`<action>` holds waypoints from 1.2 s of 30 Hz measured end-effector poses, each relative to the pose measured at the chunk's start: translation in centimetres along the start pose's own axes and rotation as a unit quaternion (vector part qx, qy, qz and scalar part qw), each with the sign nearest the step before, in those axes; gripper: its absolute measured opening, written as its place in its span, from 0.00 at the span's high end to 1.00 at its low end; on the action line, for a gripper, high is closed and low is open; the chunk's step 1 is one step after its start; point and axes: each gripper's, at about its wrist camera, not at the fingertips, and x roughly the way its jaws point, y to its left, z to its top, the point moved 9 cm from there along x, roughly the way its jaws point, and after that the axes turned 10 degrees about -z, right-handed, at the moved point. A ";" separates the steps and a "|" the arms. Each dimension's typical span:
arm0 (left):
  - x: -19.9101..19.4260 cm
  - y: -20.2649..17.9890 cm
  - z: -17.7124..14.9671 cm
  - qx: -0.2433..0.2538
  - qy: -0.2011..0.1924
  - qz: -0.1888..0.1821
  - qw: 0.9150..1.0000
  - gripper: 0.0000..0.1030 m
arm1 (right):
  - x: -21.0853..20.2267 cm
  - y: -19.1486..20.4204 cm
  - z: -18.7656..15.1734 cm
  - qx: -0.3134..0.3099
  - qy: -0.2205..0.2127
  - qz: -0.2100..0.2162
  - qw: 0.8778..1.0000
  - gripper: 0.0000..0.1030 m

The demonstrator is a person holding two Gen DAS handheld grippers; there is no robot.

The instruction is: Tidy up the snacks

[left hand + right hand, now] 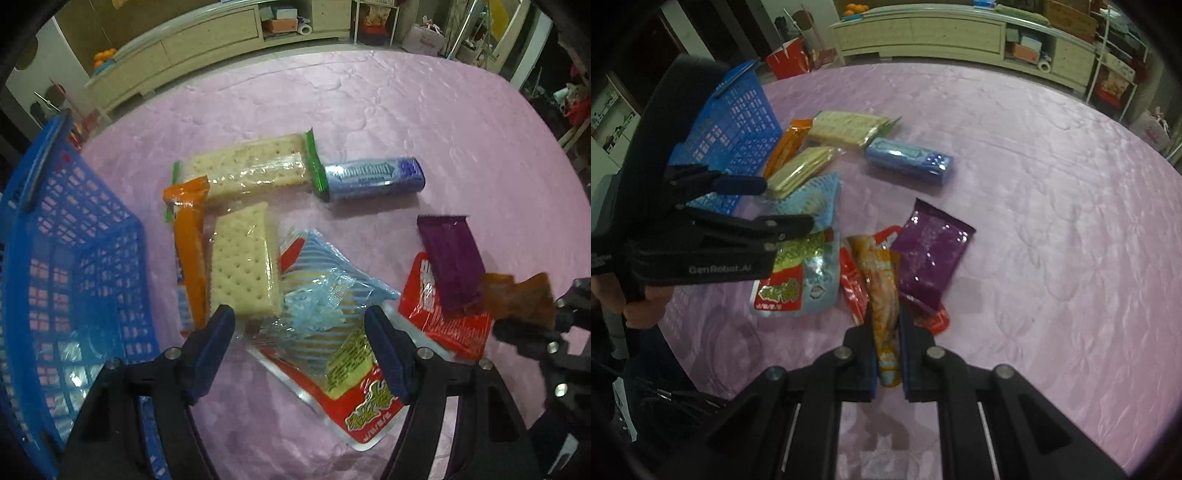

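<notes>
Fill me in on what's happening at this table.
A person with two handheld grippers is sorting snacks on a pink tablecloth. The right gripper is shut on an orange snack packet. The left gripper hangs open over a red and blue bag. Cracker packs, a gum pack and a purple packet lie loose beside the blue basket.

1. Straight ahead of the jaws, beyond the pink quilted tablecloth [1052,192]: long cream sideboard [923,35] with drawers.
2. Oranges [856,7] on its top.
3. Ahead and right: open shelf [284,18] crammed with boxes.
4. Dim indoor light.
</notes>
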 end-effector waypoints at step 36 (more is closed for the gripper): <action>-4.9 -1.9 -1.9 0.035 0.008 -0.084 0.996 0.91 | -3.2 2.0 1.6 0.022 -0.008 0.004 1.000 0.87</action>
